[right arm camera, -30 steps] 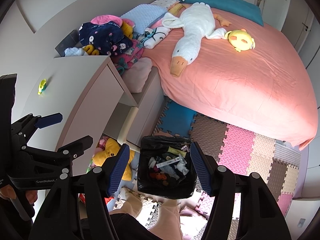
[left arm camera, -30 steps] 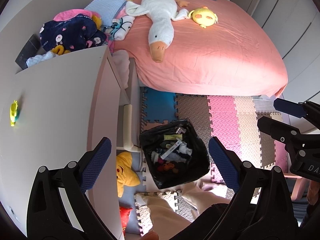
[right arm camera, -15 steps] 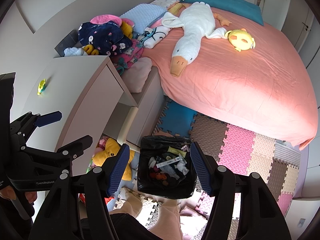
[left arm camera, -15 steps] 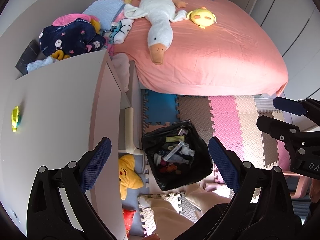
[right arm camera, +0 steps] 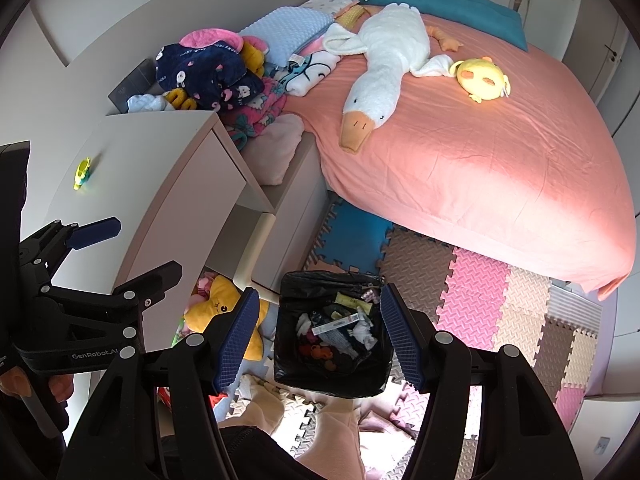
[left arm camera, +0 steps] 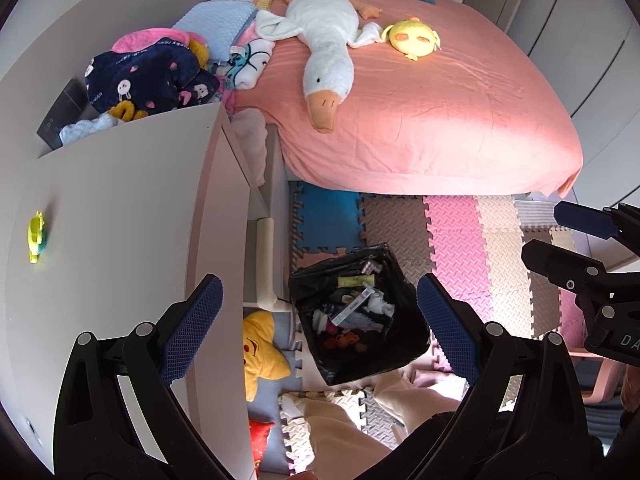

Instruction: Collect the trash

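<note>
both grippers, left gripper [left arm camera: 316, 316] and right gripper [right arm camera: 318, 334], jaws open and empty above filled trash bin [right arm camera: 334, 332]; collection apparently nearly done.

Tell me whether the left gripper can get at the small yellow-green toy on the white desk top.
Probably yes: the left gripper is open and empty, and the small yellow-green toy lies alone on bare white desk top, nothing between.
</note>
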A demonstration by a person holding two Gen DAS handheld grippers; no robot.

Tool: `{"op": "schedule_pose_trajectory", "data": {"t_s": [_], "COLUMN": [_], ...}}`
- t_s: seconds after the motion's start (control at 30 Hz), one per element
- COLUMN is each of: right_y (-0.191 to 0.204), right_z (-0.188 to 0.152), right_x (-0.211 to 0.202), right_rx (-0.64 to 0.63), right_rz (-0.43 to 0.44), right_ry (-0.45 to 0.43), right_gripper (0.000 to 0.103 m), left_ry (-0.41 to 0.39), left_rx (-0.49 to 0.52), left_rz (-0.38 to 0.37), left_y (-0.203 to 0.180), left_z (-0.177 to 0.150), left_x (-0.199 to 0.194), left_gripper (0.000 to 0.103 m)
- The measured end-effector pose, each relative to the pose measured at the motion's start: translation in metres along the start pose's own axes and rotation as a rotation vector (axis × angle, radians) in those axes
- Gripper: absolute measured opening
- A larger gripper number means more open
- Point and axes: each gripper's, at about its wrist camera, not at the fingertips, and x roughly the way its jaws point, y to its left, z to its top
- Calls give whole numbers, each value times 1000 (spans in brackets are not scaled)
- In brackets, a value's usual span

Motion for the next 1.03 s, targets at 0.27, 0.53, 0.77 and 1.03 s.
{"op": "schedule_pose_trajectory", "data": {"t_s": [0.27, 0.53, 0.77, 1.03], "right_y": [0, 0, 1, 1], "right_z": [0, 0, 0, 0], "right_x": [0, 1, 0, 0], "right_rx": [-2, -1, 0, 1], "right_rz": [1, -1, -1, -1], "right_ry": [0, 2, 2, 3], "right_gripper": [64, 64, 64, 64], "left_ry": [-5, -5, -19, -35], "left_rx": [11, 20, 54, 65], "left_rz": [-4, -7, -14, -10], "left_y": [-2, -4, -10, -13], "left_z": [1, 1, -3, -4], "left_x": [0, 1, -1, -5], "left_gripper": [94, 94, 94, 94]}}
